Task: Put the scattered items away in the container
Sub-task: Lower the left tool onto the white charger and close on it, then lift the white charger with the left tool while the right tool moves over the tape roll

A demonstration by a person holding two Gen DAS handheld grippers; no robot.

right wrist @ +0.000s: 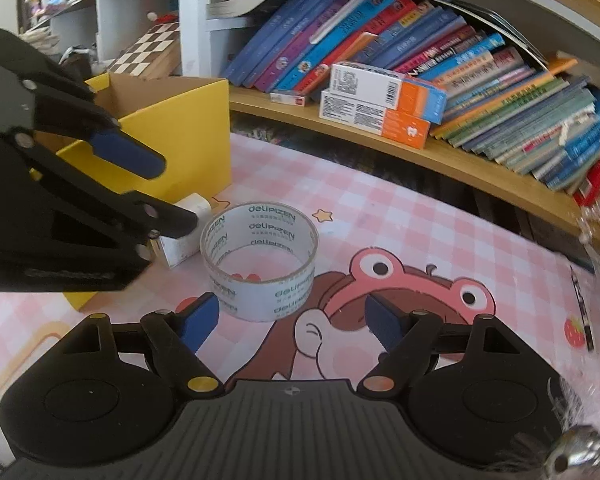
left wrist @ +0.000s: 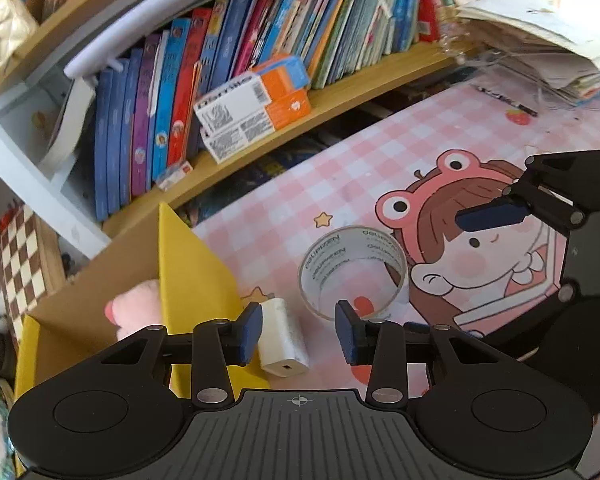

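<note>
Table (right wrist: 440, 232) under a pink checked cartoon mat carries everything you are tidying. One yellow cardboard box (right wrist: 188, 140) stands open at its left end, with one pink plush toy (left wrist: 134, 312) inside. One roll of clear printed tape (right wrist: 260, 260) stands just right of the box, and one small white block (left wrist: 282, 338) lies between them. Your two grippers hover empty: the left gripper (left wrist: 298, 330) has fingers partly apart over the block, and the right gripper (right wrist: 290, 322) has fingers wide apart near the tape.
</note>
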